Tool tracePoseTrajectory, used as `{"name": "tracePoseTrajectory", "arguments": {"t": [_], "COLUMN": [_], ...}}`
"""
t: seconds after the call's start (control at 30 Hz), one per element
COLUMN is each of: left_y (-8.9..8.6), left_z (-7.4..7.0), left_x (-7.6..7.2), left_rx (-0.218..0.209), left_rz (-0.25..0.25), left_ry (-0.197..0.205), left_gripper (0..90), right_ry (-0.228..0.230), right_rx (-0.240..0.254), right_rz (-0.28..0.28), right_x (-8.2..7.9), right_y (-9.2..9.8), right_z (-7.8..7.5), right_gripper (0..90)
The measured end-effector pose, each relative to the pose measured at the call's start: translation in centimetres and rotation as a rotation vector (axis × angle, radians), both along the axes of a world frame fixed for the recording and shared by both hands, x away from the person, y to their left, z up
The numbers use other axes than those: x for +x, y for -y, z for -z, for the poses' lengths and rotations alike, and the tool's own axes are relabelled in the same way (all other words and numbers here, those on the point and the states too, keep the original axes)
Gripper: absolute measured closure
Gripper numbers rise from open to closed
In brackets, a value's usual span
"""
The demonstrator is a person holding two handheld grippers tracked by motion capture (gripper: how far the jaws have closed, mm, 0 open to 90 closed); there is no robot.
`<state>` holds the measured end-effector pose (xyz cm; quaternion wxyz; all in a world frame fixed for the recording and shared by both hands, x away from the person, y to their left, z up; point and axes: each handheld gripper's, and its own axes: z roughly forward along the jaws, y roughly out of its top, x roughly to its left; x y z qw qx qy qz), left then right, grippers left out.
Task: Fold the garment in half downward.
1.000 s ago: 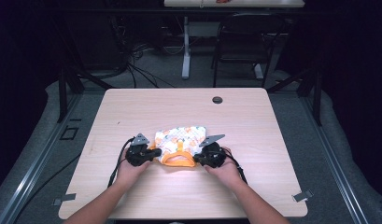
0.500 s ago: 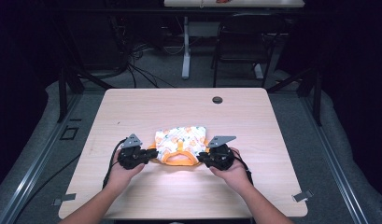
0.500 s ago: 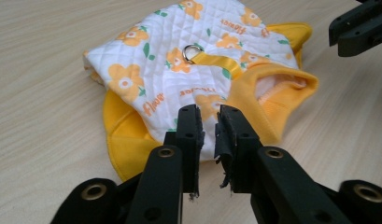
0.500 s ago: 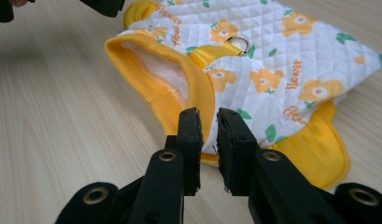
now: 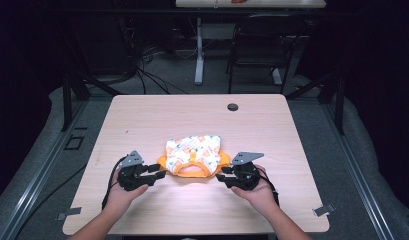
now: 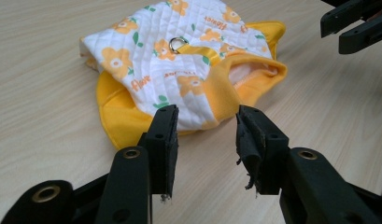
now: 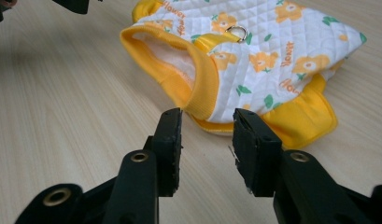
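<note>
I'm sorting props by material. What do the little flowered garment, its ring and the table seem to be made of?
Garment: quilted white fabric, judging by the diamond stitching, printed with orange flowers; its yellow trim looks like ribbed knit. Ring: shiny, probably metal. Table: pale wood-grain surface with a matte look, possibly laminate.

A light wooden table (image 5: 142,120) stands on grey floor. A round black grommet (image 5: 233,107) sits near its far edge. Dark cables (image 5: 147,75) trail behind.
</note>
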<state>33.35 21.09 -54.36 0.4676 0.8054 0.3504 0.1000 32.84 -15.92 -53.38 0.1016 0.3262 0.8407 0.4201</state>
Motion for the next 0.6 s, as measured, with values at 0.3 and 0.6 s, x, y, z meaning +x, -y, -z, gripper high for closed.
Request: {"name": "tracePoseTrajectory", "arguments": {"t": [0.3, 0.6], "left_y": [-1.7, -2.8], "left_z": [1.8, 2.3], "left_x": [-1.0, -0.9], "left_rx": [-0.007, -0.053], "left_rz": [-0.041, -0.076], "left_ry": [-0.027, -0.035], "left_gripper": [55.1, 53.5], "right_ry": [0.016, 0.036], "right_rx": [-0.025, -0.043], "right_rz": [0.019, 0.032], "right_x": [-1.4, -1.9], "right_y": [0.6, 0.9], "right_z": [1.3, 2.3], "right_gripper": [52.8, 52.1]}}
